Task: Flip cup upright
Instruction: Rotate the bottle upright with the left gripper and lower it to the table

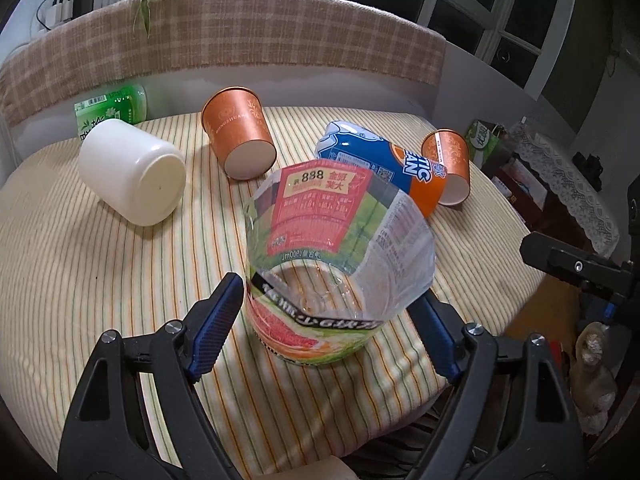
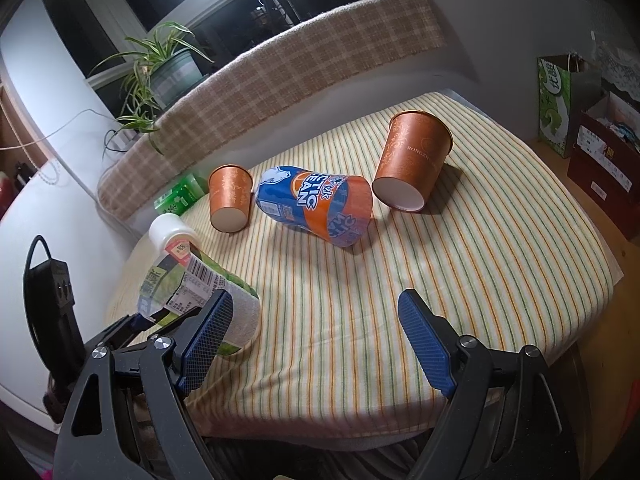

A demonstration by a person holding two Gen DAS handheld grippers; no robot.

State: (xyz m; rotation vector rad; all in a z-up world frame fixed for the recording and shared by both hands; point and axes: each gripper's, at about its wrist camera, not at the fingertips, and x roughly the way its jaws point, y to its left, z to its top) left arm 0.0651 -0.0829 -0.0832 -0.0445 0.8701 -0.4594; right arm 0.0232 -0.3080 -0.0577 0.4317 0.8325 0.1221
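A clear plastic cup with a red and green label [image 1: 320,264] stands tilted with its base on the striped cloth, mouth toward the far side. My left gripper [image 1: 332,320] has a blue pad on each side of the base; whether the pads press it is unclear. The cup also shows in the right wrist view [image 2: 200,288], with the left gripper around it. My right gripper [image 2: 316,340] is open and empty over the front of the table. A blue and orange cup [image 2: 316,204], two orange paper cups [image 2: 412,160] [image 2: 230,196] and a white cup [image 1: 134,172] lie on their sides.
The table with the striped cloth [image 2: 440,264] ends at a front edge near both grippers. A green bottle [image 1: 112,110] lies at the back left. A plaid-covered ledge [image 1: 240,36] with a plant [image 2: 160,68] runs behind. Boxes [image 2: 600,148] stand to the right.
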